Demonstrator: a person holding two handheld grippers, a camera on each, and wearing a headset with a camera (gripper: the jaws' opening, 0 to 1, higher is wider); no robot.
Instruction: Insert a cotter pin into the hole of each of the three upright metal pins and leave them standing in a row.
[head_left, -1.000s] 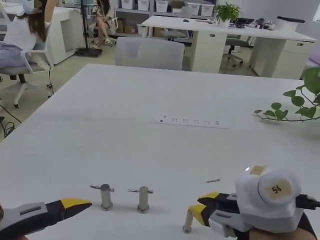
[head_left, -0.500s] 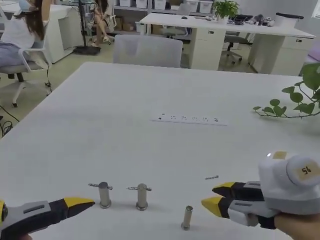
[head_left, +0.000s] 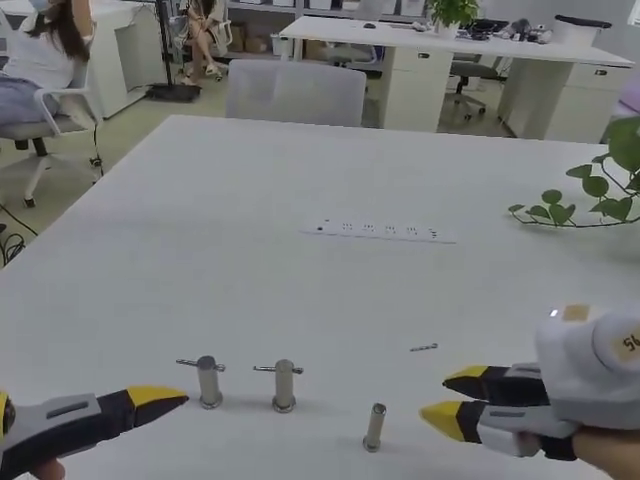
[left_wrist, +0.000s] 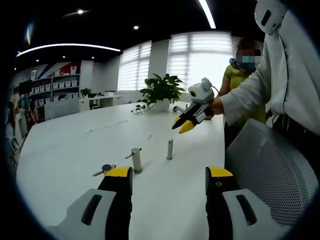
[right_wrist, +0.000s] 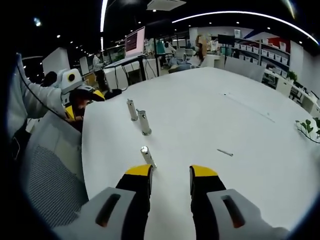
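Three short metal pins stand upright near the table's front edge. The left pin (head_left: 208, 381) and the middle pin (head_left: 284, 386) each carry a cotter pin through the top. Set nearer and to the right, the third pin (head_left: 375, 427) has nothing through it. A loose cotter pin (head_left: 424, 348) lies flat behind it. My right gripper (head_left: 438, 396) is open just right of the third pin (right_wrist: 147, 156), apart from it. My left gripper (head_left: 165, 401) is open beside the left pin (left_wrist: 105, 169), holding nothing. In the left gripper view my own jaws (left_wrist: 169, 175) stand wide apart.
A flush power strip (head_left: 378, 231) is set in the middle of the white table (head_left: 250, 200). A trailing plant (head_left: 590, 195) reaches in at the right edge. A grey chair (head_left: 296, 95) stands at the far side, with desks and seated people behind.
My right gripper has drawn back to the right from the third pin, which now stands free and upright. The left gripper has hardly moved. The head camera has shifted a little.
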